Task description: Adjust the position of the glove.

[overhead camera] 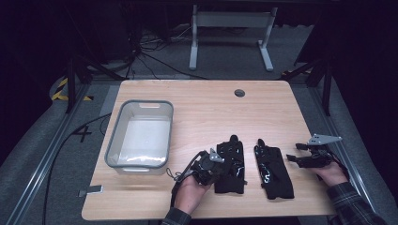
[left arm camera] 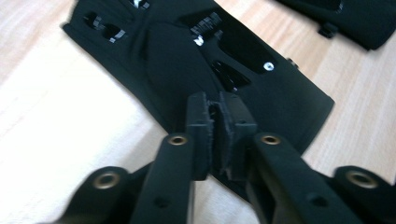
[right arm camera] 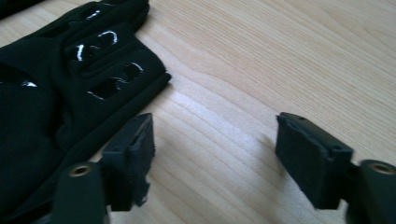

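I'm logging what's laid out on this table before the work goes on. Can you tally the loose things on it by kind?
Black gloves: 2, the left glove and the right glove, lying flat side by side.
Clear plastic bins: 1, the bin at the table's left.
Small grey flat pieces: 1, the grey piece at the near left corner; too small to tell what it is.
Total: 4

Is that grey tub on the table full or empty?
Empty, as far as the high view shows: the grey tub has a bare pale floor with nothing lying in it. Both black gloves lie outside it on the table.
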`<state>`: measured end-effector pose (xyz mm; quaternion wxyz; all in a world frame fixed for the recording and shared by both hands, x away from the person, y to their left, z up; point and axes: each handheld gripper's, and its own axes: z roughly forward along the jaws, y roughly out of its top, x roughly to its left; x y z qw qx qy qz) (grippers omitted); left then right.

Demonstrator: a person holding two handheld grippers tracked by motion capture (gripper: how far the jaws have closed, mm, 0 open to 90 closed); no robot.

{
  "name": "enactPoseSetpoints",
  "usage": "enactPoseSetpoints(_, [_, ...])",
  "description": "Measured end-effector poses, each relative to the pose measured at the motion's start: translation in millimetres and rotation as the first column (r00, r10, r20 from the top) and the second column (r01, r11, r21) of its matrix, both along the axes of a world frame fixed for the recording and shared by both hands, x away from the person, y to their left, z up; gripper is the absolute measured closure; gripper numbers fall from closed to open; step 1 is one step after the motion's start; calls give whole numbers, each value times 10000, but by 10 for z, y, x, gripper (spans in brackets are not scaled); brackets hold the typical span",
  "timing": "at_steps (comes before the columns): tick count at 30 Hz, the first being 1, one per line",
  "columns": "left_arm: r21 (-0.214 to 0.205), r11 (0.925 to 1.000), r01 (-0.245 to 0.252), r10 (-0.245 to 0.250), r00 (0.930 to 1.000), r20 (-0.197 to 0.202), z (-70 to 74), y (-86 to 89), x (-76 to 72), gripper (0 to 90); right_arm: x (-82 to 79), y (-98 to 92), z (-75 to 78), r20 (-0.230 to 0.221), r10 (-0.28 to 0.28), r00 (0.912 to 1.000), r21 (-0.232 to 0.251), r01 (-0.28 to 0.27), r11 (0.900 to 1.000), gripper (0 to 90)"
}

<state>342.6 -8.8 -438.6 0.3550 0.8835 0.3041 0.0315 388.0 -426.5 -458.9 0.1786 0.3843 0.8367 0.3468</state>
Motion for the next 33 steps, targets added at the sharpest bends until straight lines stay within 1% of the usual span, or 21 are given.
enactPoseSetpoints(1, [-70, 10000, -50, 50, 10000, 40, 0, 6, 19, 779, -11, 5, 18, 37, 60, 10000, 37, -60, 10000, 397])
enactPoseSetpoints(2, [-70, 10000, -50, 50, 10000, 40, 0, 6, 19, 755, -11, 5, 18, 37, 60, 10000, 37, -60, 10000, 397])
enactPoseSetpoints(3, [-78, 9999, -119, 119, 9999, 37, 1, 10, 38, 755, -30, 10, 50, 33, 153, 9999, 185, -153, 9997, 453])
enactPoseSetpoints(4, [-62, 9998, -162, 163, 9998, 73, 1, 14, 57, 697, -56, 17, 81, 104, 243, 9997, 302, -246, 9992, 529])
enactPoseSetpoints(6, [-108, 9996, -253, 253, 9997, 34, -7, 17, 89, 633, -91, 32, 118, 40, 508, 9987, 484, -509, 9975, 641])
enactPoseSetpoints(7, [-133, 9993, -359, 360, 9993, 89, -16, 16, 106, 591, -117, 47, 135, -26, 673, 9977, 517, -671, 9964, 692])
enactPoseSetpoints(10, [-140, 9992, -372, 373, 9993, 78, -31, 10, 150, 496, -193, 120, 151, -256, 1246, 9919, 668, -1227, 9902, 818])
enactPoseSetpoints(12, [-125, 9991, -411, 413, 9991, 137, -38, 3, 171, 447, -240, 179, 161, -332, 1674, 9853, 716, -1647, 9837, 889])
enactPoseSetpoints(13, [-122, 9990, -426, 428, 9990, 142, -42, 0, 176, 421, -268, 212, 166, -399, 1903, 9809, 725, -1871, 9797, 894])
enactPoseSetpoints(16, [-56, 9993, -380, 381, 9991, 186, -55, -7, 182, 385, -333, 286, 149, -631, 2515, 9658, 823, -2461, 9658, 896])
enactPoseSetpoints(17, [-77, 9993, -373, 375, 9992, 145, -63, -12, 188, 369, -367, 336, 127, -847, 2821, 9556, 827, -2754, 9578, 896])
enactPoseSetpoints(19, [-115, 9993, -367, 369, 9992, 170, -70, -18, 193, 347, -379, 406, 91, -1062, 3099, 9448, 697, -3039, 9502, 897])
enactPoseSetpoints(20, [-115, 9993, -367, 369, 9992, 170, -70, -18, 193, 342, -379, 406, 91, -1062, 3099, 9448, 697, -3039, 9502, 897])
enactPoseSetpoints(21, [-109, 9994, -341, 343, 9992, 182, -74, -21, 198, 334, -374, 470, 64, -1188, 3226, 9390, 598, -3176, 9463, 897])
enactPoseSetpoints(23, [-88, 9993, -364, 366, 9991, 218, -77, -23, 200, 325, -358, 499, 60, -1210, 3265, 9374, 654, -3207, 9449, 897])
enactPoseSetpoints(26, [-72, 9992, -402, 403, 9989, 243, -83, -20, 211, 320, -330, 541, 55, -1203, 3270, 9373, 674, -3209, 9447, 897])
enactPoseSetpoints(27, [-77, 9989, -452, 454, 9987, 235, -85, -21, 215, 320, -326, 553, 56, -1227, 3255, 9375, 679, -3193, 9452, 897])
enactPoseSetpoints(30, [-95, 9989, -457, 459, 9987, 210, -92, -18, 231, 320, -303, 615, 55, -1208, 3345, 9346, 655, -3287, 9422, 897])
enactPoseSetpoints(31, [-57, 9990, -446, 447, 9989, 143, -89, -15, 241, 320, -303, 615, 55, -1208, 3345, 9346, 655, -3287, 9422, 897])
enactPoseSetpoints(32, [-102, 9985, -546, 548, 9983, 176, -100, -22, 244, 320, -293, 644, 53, -1243, 3407, 9319, 701, -3342, 9399, 897])
enactPoseSetpoints(33, [-83, 9985, -538, 539, 9984, 192, -106, -26, 259, 318, -283, 700, 57, -1219, 3492, 9291, 610, -3441, 9369, 897])
